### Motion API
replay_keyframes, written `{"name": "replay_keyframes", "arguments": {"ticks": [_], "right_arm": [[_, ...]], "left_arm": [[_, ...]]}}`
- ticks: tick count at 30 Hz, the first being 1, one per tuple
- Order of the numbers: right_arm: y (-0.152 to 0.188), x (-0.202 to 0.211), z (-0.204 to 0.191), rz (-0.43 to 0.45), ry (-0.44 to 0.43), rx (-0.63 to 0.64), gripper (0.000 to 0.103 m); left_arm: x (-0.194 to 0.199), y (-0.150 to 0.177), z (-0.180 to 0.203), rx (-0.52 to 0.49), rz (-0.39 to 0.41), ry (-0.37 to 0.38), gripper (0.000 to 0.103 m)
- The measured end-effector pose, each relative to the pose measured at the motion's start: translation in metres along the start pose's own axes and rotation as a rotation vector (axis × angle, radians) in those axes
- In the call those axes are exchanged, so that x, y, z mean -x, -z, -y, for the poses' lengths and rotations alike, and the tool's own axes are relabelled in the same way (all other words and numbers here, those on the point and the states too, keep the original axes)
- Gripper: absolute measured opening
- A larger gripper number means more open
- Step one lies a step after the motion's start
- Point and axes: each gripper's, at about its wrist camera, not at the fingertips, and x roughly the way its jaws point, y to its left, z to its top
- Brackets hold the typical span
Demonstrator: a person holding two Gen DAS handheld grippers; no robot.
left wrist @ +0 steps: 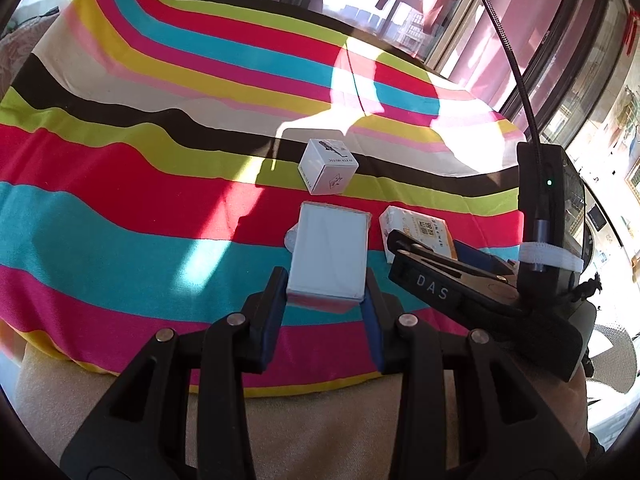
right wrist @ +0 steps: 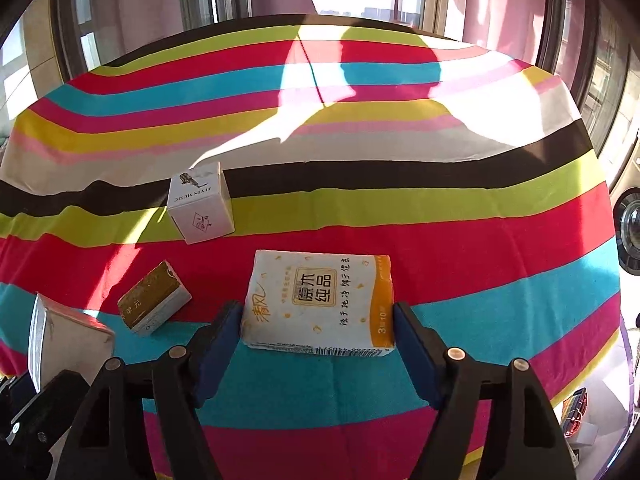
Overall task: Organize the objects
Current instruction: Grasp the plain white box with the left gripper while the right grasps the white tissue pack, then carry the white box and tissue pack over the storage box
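My left gripper (left wrist: 325, 296) is shut on a flat pale box (left wrist: 328, 254), its pads pressed on the box's two long sides near the close end. In the right wrist view the same box (right wrist: 68, 340) shows at the lower left. My right gripper (right wrist: 318, 330) is shut on a white and orange tissue pack (right wrist: 320, 304), with a pad against each short side. From the left wrist view the right gripper (left wrist: 428, 248) reaches over that tissue pack (left wrist: 416, 228) just right of the pale box. A white cube box (right wrist: 202, 208) (left wrist: 328, 166) stands farther back.
A small gold box (right wrist: 154, 300) lies tilted on the striped cloth (right wrist: 480, 240) between the two held things. The cloth's near edge (left wrist: 280, 390) hangs over a beige surface. Windows and pink curtains line the far side. A round black lens (right wrist: 632, 236) sits at the right edge.
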Motion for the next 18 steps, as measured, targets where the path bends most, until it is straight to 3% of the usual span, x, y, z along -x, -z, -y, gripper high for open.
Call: {"name": "replay_keyframes", "arguments": {"ticks": [8, 18], "right_arm": [[0.010, 0.025, 0.019, 0.019, 0.003, -0.042, 0.075], [0.032, 0.060, 0.072, 0.012, 0.028, -0.139, 0.075]], "left_arm": [[0.003, 0.008, 0.019, -0.019, -0.025, 0.030, 0.040], [-0.007, 0.020, 0.068, -0.087, -0.089, 0.118, 0.040]]}}
